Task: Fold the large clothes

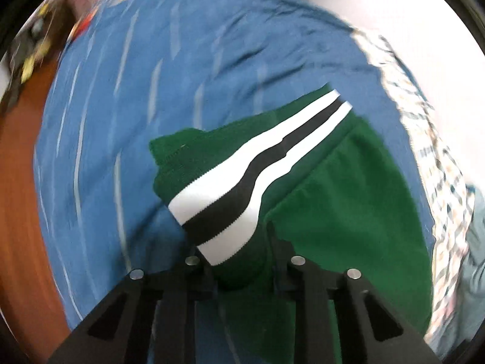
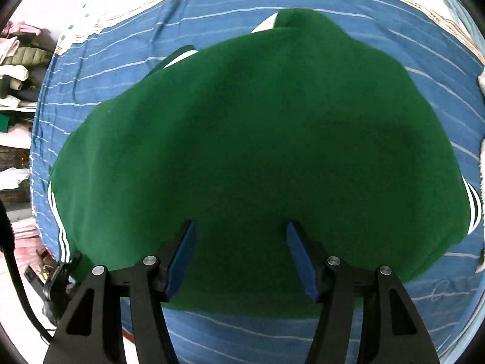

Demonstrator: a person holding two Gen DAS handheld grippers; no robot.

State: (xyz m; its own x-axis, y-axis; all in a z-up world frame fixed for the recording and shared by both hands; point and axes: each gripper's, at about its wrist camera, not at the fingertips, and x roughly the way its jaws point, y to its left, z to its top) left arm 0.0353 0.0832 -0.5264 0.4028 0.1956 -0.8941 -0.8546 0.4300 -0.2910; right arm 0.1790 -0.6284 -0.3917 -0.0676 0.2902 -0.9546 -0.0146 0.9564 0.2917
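Green garment between left hand-held gripper

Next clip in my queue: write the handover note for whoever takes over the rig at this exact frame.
Left gripper: jaws shut on the striped cuff of the green garment, sleeve lifted over the blue striped bedsheet.
Right gripper: jaws open, holding nothing, hovering over the garment's near edge.
Garment lies spread on the sheet, striped trim showing at both sides.
Done: sleeve picked up.
Left: probably lay this sleeve across the body, fold the other side, then fold lengthwise.
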